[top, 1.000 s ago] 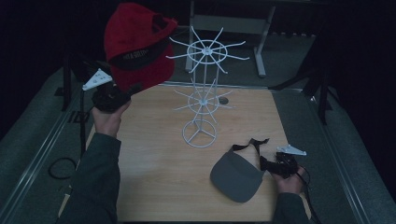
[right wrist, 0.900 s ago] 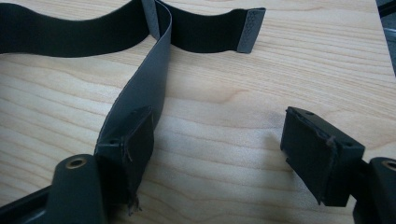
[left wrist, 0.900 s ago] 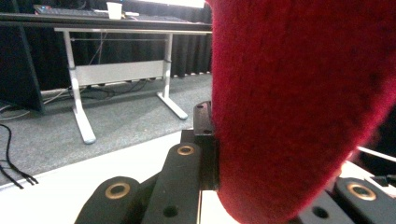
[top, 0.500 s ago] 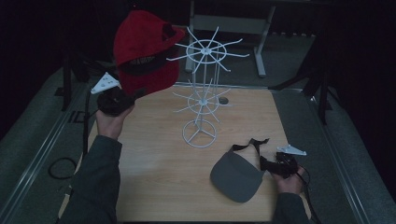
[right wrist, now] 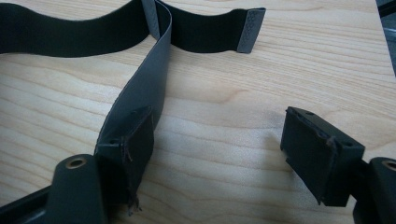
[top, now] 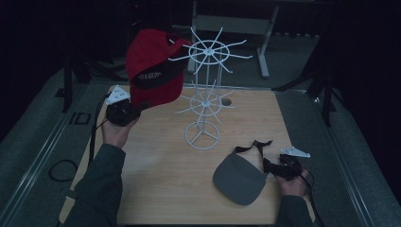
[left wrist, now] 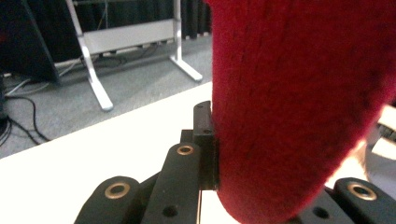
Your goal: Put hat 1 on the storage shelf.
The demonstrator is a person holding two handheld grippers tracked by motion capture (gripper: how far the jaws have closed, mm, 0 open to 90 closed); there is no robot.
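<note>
Table (top: 156, 179): the work surface, with the white wire rack (top: 204, 94) standing mid-table. Red cap (top: 153, 71): you hold it aloft against the rack's upper spokes, apparently to hang it there; your left gripper (top: 124, 109) is clenched on its edge. Grey visor (top: 241, 177): it lies flat near the table's front right. Your right gripper (top: 283, 166) rests at the visor's strap (right wrist: 140, 88), jaws spread and released, one pad touching the strap, seemingly ready to grasp.

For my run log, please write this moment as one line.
left gripper: shut on red cap, raised beside white wire rack | right gripper: open, on table at strap of grey visor
</note>
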